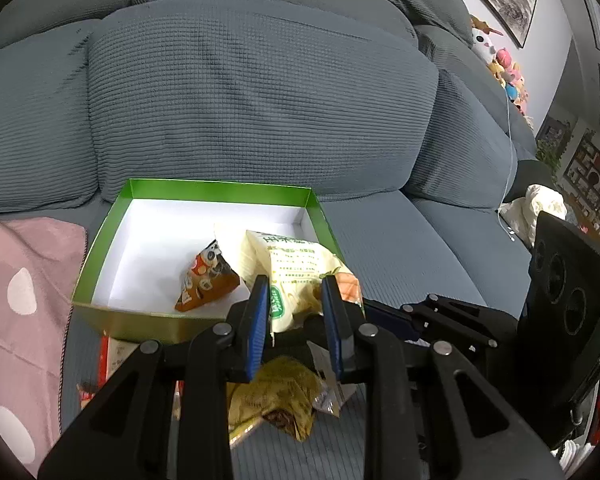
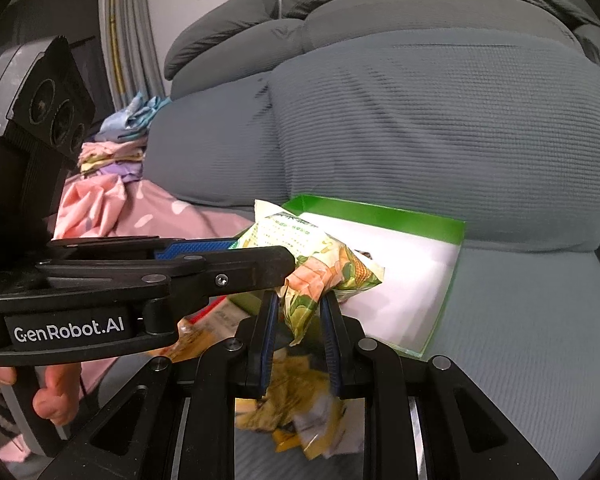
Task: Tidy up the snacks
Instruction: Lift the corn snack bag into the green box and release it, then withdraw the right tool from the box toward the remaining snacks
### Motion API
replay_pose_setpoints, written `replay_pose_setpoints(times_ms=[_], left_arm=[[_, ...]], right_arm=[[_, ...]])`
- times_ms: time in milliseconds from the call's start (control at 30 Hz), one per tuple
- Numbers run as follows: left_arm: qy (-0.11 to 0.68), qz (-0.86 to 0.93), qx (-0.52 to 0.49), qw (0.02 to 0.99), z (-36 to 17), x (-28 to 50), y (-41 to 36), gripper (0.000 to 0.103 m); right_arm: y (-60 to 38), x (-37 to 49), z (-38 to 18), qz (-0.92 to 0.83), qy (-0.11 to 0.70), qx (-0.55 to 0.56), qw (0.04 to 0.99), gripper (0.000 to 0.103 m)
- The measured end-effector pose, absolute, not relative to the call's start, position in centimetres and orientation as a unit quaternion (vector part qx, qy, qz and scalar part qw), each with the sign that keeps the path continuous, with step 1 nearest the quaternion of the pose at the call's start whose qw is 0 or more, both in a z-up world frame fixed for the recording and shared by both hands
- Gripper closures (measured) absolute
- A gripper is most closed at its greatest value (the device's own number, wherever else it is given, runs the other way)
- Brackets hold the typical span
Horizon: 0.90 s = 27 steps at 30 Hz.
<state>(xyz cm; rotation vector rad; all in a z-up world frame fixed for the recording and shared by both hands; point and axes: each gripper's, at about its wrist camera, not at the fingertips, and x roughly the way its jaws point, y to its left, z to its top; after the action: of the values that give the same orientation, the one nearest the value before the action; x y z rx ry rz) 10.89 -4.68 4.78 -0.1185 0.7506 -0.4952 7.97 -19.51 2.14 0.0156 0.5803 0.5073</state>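
Both claws, left [image 1: 296, 300] and right [image 2: 298, 312], clench one corn snack bag [image 1: 296, 268] above the green box [image 1: 100, 256].

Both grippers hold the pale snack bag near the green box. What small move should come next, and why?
Probably carry the snack bag a little farther over the green box, then let go. Both the left gripper and right gripper pinch it near the box's front edge, and white floor beside the orange packet is free.
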Motion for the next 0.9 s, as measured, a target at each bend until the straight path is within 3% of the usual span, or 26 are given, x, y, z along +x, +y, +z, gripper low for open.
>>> replay_pose_setpoints(times_ms=[767, 867, 900], left_arm=[[0.414, -0.223, -0.07, 0.88, 1.8, 16.7, -5.6, 0.079], [0.427, -0.222, -0.081, 0.873, 1.4, 17.3, -5.5, 0.069], [0.429, -0.22, -0.088, 0.872, 1.3, 17.4, -5.3, 0.059]], right_arm=[[-19.9, 13.3, -0.1, 0.215, 0.338, 0.014, 0.916, 0.079], [-19.9, 13.5, -0.3, 0.202, 0.344, 0.003, 0.917, 0.074], [-19.8, 13.6, -0.4, 0.191, 0.344, -0.005, 0.919, 0.071]])
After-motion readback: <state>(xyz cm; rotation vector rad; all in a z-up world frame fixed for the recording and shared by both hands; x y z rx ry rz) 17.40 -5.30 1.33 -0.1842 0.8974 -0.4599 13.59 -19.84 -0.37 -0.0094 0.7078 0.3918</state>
